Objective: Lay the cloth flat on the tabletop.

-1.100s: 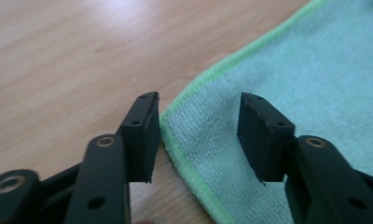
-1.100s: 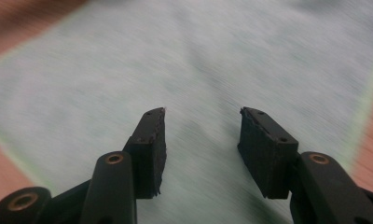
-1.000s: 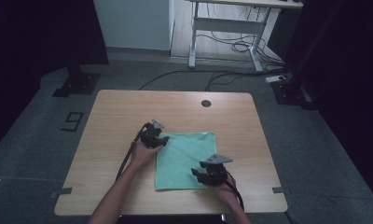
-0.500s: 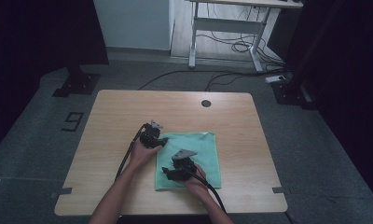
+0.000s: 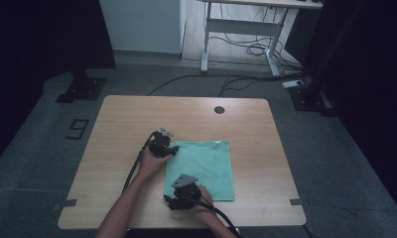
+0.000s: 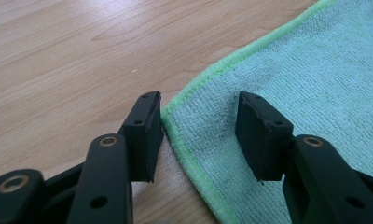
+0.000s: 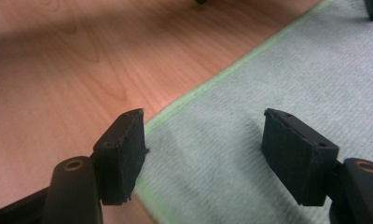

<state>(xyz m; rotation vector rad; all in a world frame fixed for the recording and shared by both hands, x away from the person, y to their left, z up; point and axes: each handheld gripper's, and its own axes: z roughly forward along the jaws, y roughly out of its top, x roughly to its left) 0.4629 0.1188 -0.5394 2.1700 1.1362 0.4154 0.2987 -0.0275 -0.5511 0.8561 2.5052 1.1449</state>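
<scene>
A green cloth [image 5: 206, 168] lies flat on the wooden table [image 5: 122, 124]. My left gripper [image 5: 163, 145] sits at its far left corner. In the left gripper view the left gripper [image 6: 201, 135] is open: one jaw stands on bare wood and the other on the cloth [image 6: 315, 70], with the bright green hem between them. My right gripper [image 5: 179, 197] is at the near left corner. Its jaws have just been opening, and the right gripper [image 7: 203, 154] now stands open astride the cloth [image 7: 292, 70] edge, pads not pressing on it.
A round cable hole [image 5: 219, 109] sits in the table's far side. The table's near edge is just behind both hands. Black cables [image 5: 137, 166] trail from the grippers toward the person. A white desk frame [image 5: 236, 25] and floor cables lie beyond the table.
My right gripper has moved left along the cloth's near side, from the near right corner to the near left corner. The left gripper has stayed put.
</scene>
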